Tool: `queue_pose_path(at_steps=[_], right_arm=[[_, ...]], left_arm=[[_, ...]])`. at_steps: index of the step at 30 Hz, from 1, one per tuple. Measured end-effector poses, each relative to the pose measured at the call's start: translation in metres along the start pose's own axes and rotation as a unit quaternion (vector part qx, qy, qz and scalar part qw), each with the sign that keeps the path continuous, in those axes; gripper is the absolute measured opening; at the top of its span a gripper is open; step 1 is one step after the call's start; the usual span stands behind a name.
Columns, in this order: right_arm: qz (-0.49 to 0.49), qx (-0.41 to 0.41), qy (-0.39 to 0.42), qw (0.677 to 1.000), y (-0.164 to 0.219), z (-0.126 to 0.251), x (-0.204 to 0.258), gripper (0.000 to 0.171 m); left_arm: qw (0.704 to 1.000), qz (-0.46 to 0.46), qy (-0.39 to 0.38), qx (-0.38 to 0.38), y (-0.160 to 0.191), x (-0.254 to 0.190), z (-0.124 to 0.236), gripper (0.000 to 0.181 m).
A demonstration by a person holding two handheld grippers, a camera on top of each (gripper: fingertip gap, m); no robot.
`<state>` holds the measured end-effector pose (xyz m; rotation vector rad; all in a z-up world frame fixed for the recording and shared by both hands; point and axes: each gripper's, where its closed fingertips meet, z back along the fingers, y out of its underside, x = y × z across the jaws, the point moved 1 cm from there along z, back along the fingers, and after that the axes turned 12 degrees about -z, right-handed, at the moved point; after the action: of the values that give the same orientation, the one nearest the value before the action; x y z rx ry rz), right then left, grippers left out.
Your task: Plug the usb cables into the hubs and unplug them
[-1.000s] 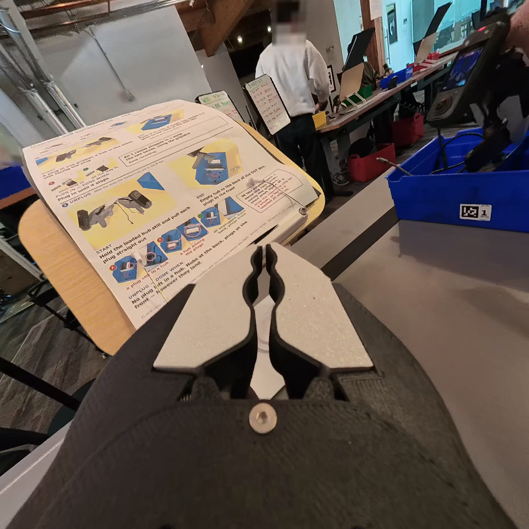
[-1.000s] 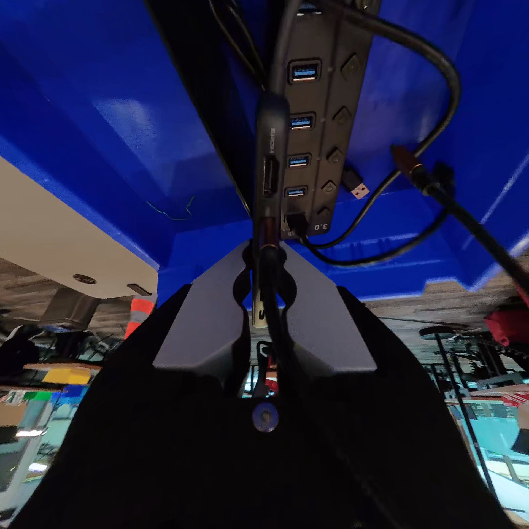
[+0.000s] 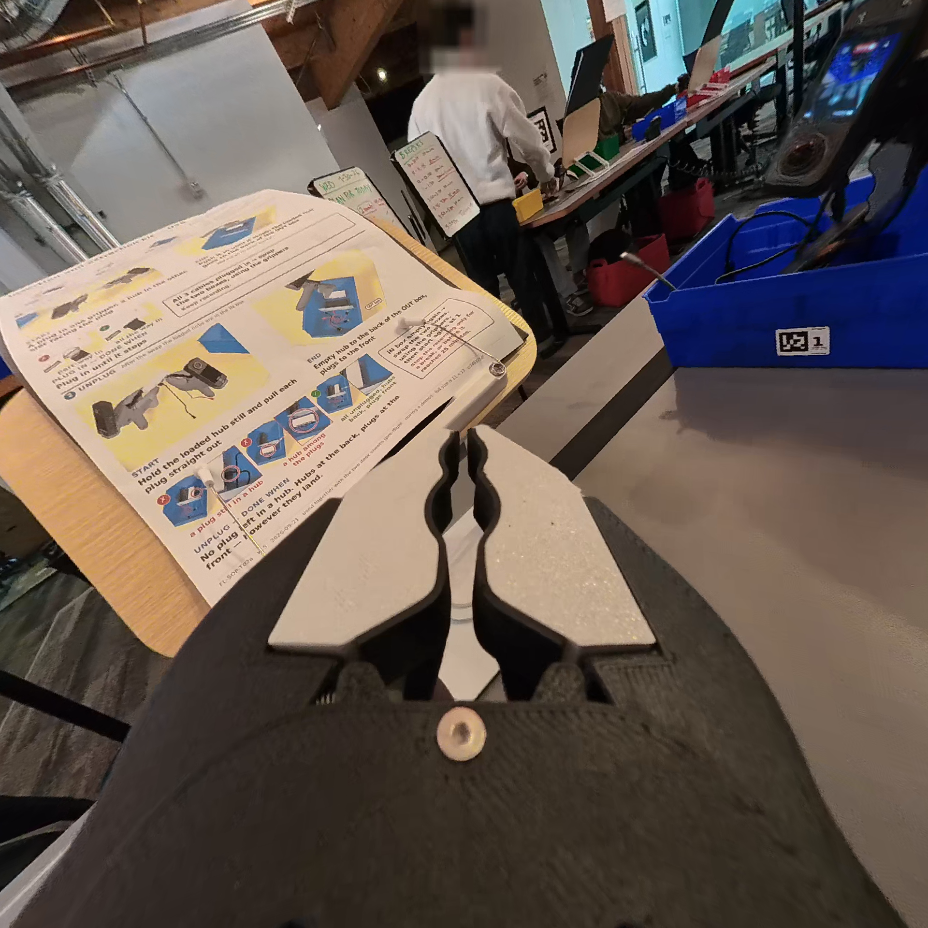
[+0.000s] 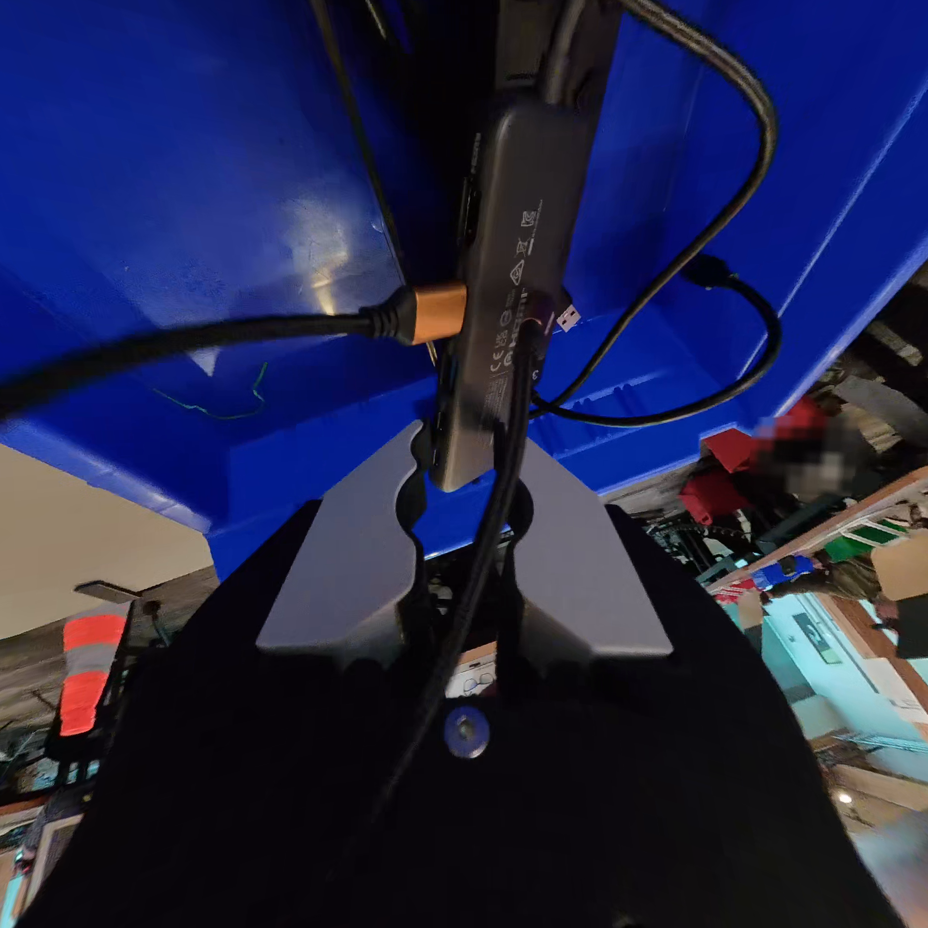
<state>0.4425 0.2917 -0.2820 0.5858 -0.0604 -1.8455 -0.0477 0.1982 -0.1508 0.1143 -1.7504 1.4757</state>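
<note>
Nearest the lens, the right gripper [image 4: 467, 452] had its grey fingers [image 4: 351, 542] spread a little, with the lower end of a slim grey hub [image 4: 507, 281] sitting between the tips; whether the pads truly pinched it or only bracketed it, the picture could not settle. A thin dark cable [image 4: 472, 592] ran down from the hub's face, straight through the gap between the fingers and over the gripper body. Up the hub's left edge, a copper-coloured plug [image 4: 437, 314] on a thick braided cable [image 4: 176, 341] was seated in a side port, its lead sweeping off to the left. Just to the right of the hub a loose USB plug [image 4: 570, 317] peeked out, and beyond it a black cable [image 4: 713, 281] looped wide against the wall of the blue bin [image 4: 176, 176] that filled the background. Over on the other side, the left gripper [image 3: 463, 442] hovered above the grey table [image 3: 753, 552], well apart from the action, jaws drawn almost together with only a narrow slit and nothing in them. Past its tips an illustrated instruction sheet [image 3: 226, 361] leaned on a wooden board [image 3: 65, 522]. Farther right the blue bin [image 3: 753, 321] stood on the table with cables inside, and in the distance a person in a white top [image 3: 472, 135] stood at a long workbench [image 3: 627, 165].
</note>
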Motion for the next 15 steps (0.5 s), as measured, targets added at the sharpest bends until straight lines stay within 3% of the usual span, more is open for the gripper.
queue_pose_path(at_steps=[4, 9, 12, 15], right_arm=[[-0.004, -0.02, -0.01, 1.0, 0.008, 0.011, -0.005, 0.012], [-0.03, -0.06, -0.148, 0.987, 0.009, 0.044, -0.007, 0.011], [-0.03, -0.039, -0.235, 0.971, 0.007, 0.054, -0.006, 0.01], [-0.016, 0.032, -0.301, 0.953, 0.005, 0.038, -0.002, 0.01]], left_arm=[[1.0, 0.003, 0.004, 0.001, 0.002, -0.003, -0.002, 0.003], [1.0, 0.006, 0.019, 0.005, 0.007, -0.012, -0.007, 0.003], [1.0, 0.006, 0.027, 0.011, 0.012, -0.019, -0.01, 0.003], [0.999, 0.006, 0.042, 0.02, 0.019, -0.029, -0.015, 0.003]])
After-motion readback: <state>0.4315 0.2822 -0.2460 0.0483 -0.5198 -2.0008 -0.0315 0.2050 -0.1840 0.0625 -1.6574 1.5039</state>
